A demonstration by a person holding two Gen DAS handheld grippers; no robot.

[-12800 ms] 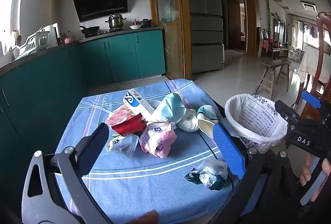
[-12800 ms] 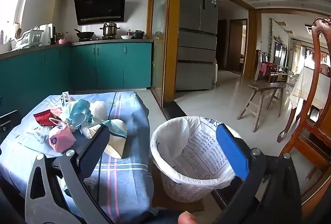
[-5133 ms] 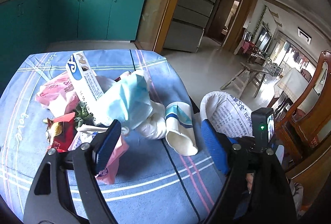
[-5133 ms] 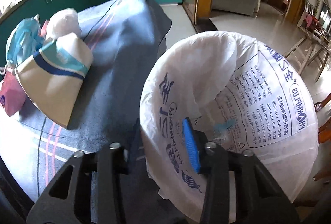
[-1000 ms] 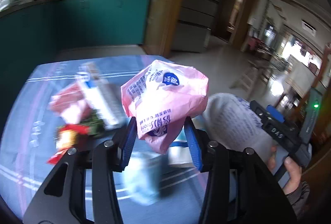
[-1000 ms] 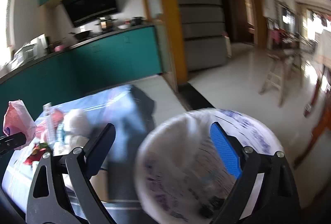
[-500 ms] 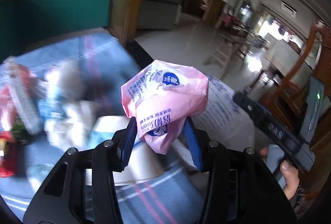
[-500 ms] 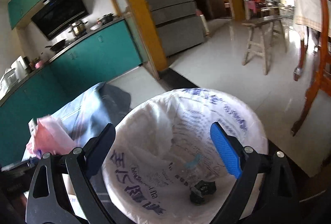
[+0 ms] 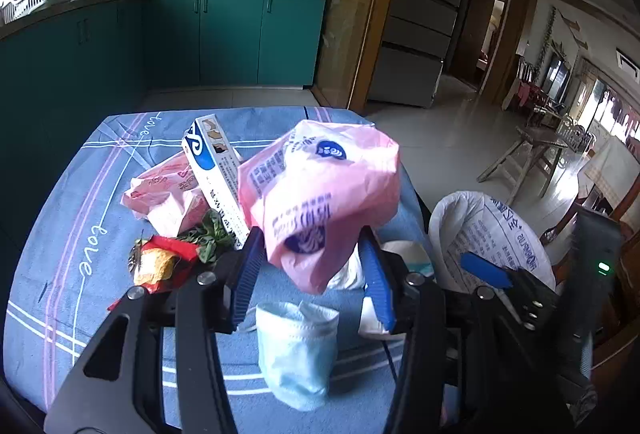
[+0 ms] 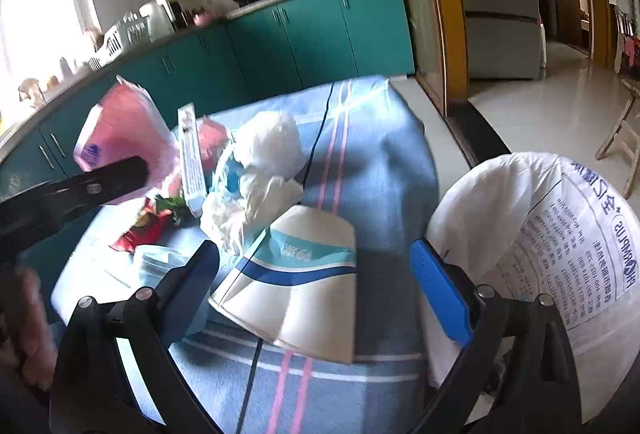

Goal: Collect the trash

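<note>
My left gripper (image 9: 312, 278) is shut on a pink plastic bag (image 9: 320, 197) and holds it above the table; the bag also shows in the right wrist view (image 10: 124, 129). My right gripper (image 10: 316, 270) is open and empty, its fingers either side of a crushed white and blue paper cup (image 10: 304, 278) on the blue cloth. The white-lined trash bin (image 10: 552, 234) stands just right of the table, and shows in the left wrist view (image 9: 488, 230). A light blue mask (image 9: 296, 350), a long white box (image 9: 216, 177), a red wrapper (image 9: 160, 266) and white tissue (image 10: 268, 149) lie on the table.
The table (image 9: 60, 218) has a blue striped cloth. Teal kitchen cabinets (image 9: 224, 33) run behind and to the left. A wooden door frame (image 9: 372, 9), a grey fridge (image 9: 424, 33) and a wooden stool (image 9: 532, 153) stand on the right.
My left gripper has swung with the pink bag from over the bin back to face the table. My right gripper has turned from the bin's opening to the paper cup.
</note>
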